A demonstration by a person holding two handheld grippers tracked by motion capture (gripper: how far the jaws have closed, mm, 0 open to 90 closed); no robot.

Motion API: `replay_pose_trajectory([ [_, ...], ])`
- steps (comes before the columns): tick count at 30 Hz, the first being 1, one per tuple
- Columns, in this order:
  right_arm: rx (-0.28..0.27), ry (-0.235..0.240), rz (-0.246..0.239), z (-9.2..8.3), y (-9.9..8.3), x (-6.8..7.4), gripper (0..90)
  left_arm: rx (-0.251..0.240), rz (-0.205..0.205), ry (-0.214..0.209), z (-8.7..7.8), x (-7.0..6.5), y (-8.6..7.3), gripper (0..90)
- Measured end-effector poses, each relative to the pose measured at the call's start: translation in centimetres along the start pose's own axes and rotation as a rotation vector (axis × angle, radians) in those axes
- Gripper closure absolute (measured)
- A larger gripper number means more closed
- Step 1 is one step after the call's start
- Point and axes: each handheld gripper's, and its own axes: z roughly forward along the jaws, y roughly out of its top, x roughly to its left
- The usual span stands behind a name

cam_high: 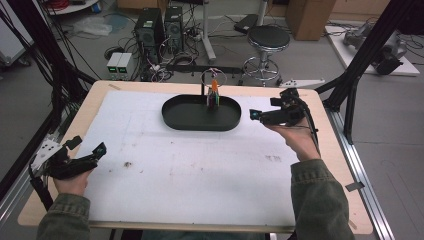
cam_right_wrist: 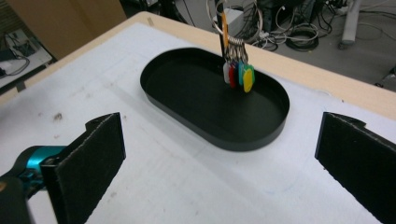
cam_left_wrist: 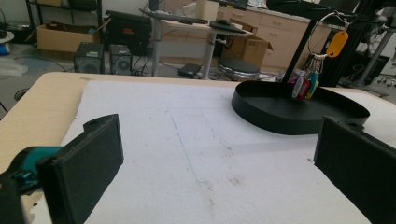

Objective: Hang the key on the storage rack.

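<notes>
A black oval tray [cam_high: 190, 120] sits at twelve o'clock on the white-covered surface [cam_high: 200, 170], a ring of coloured key tags [cam_right_wrist: 239, 72] hanging from a stand over it, while the left claw [cam_high: 100, 149] at eight o'clock and right claw [cam_high: 255, 115] at two o'clock both gape apart, empty.

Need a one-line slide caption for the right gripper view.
Open right gripper faces a black oval tray where coloured key tags hang from a ring on a stand.
</notes>
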Motion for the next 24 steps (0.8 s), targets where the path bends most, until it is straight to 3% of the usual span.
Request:
replay_pose_trajectory([
  [11,-0.001,-0.032,0.003,-1.0,-3.2,0.5,0.6,-0.003,-0.004,0.003,-0.1,0.0,0.0,1.8],
  [24,0.012,-0.071,0.032,-1.4,-7.6,-0.2,0.5,-0.002,-0.004,0.006,-0.2,0.0,0.0,1.8],
])
